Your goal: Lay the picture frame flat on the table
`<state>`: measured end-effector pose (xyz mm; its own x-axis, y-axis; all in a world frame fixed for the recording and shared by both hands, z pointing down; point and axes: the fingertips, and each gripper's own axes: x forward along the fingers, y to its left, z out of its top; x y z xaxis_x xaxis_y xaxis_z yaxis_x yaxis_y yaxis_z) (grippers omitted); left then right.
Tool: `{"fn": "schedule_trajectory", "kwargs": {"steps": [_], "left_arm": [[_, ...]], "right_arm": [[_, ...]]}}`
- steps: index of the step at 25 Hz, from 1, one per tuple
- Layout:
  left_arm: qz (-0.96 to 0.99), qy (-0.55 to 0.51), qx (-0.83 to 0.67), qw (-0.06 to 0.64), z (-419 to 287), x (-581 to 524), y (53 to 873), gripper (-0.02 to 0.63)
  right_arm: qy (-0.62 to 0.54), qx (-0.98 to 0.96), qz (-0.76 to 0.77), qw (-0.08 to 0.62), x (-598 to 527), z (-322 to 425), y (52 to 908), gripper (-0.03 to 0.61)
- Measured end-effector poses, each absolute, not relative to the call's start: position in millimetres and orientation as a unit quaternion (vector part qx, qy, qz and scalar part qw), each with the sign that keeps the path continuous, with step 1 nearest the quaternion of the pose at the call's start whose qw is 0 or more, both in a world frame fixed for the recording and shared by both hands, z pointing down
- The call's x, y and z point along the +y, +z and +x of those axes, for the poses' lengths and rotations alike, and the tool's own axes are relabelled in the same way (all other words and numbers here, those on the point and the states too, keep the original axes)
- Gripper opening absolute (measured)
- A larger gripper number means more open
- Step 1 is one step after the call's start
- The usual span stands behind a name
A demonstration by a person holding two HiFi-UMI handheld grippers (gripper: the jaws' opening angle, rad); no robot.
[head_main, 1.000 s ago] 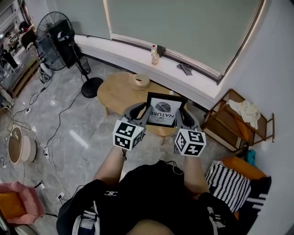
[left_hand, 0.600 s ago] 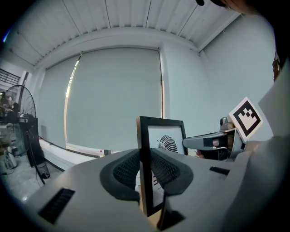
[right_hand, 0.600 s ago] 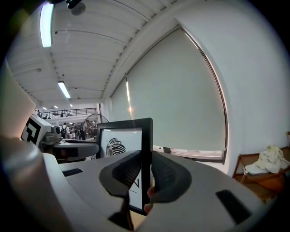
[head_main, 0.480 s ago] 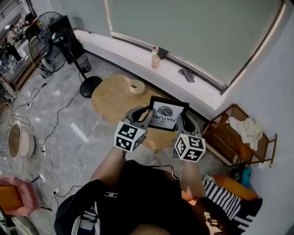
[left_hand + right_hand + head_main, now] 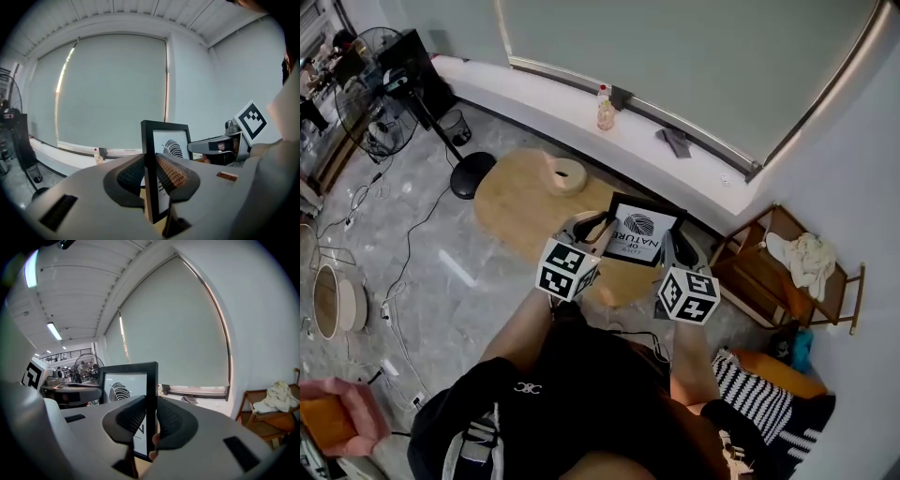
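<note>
Fingers of your left gripper [image 5: 600,226] and right gripper [image 5: 675,244] pinch the picture frame [image 5: 639,232], carried above the worktop [image 5: 514,199]. Next, tilt it flat and lower it.

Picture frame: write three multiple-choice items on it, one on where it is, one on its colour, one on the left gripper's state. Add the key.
1. Where is the picture frame?
A. held in the air, near the wooden table
B. lying flat on that table
C. inside a box

2. Its border is:
A. white
B. red
C. black

3. The left gripper is:
A. open and empty
B. shut on the frame's edge
C. shut on a cup

Key: 1 A, the head view shows it lifted off the tabletop. 2 C, a black border surrounds the white print. 3 B, the left gripper view shows its pads pressing the edge from both sides.
</note>
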<state>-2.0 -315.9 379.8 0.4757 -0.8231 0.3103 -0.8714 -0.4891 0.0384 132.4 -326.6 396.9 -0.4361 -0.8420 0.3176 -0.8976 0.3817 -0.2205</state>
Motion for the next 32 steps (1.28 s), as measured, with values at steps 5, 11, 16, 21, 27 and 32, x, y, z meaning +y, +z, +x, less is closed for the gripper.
{"fn": "schedule_trajectory", "kwargs": {"steps": [5,11,16,21,27,32], "left_arm": [[0.863,0.146,-0.468,0.121,-24,-343,407,0.086],[0.869,0.173,-0.435,0.161,-50,-369,450,0.086],[0.866,0.189,-0.417,0.204,-70,-389,495,0.086],[0.856,0.214,-0.392,0.261,-80,-395,555,0.086],[0.846,0.245,-0.361,0.307,-82,-400,622,0.086],[0.835,0.288,-0.328,0.334,-95,-407,682,0.084]], "right_arm": [[0.202,-0.814,0.536,0.098,-347,110,422,0.089],[0.240,-0.790,0.547,0.134,-369,84,462,0.087],[0.276,-0.773,0.545,0.169,-387,65,507,0.089],[0.327,-0.750,0.536,0.207,-385,55,565,0.089],[0.384,-0.719,0.528,0.237,-385,52,631,0.089],[0.450,-0.683,0.517,0.253,-383,37,695,0.089]]}}
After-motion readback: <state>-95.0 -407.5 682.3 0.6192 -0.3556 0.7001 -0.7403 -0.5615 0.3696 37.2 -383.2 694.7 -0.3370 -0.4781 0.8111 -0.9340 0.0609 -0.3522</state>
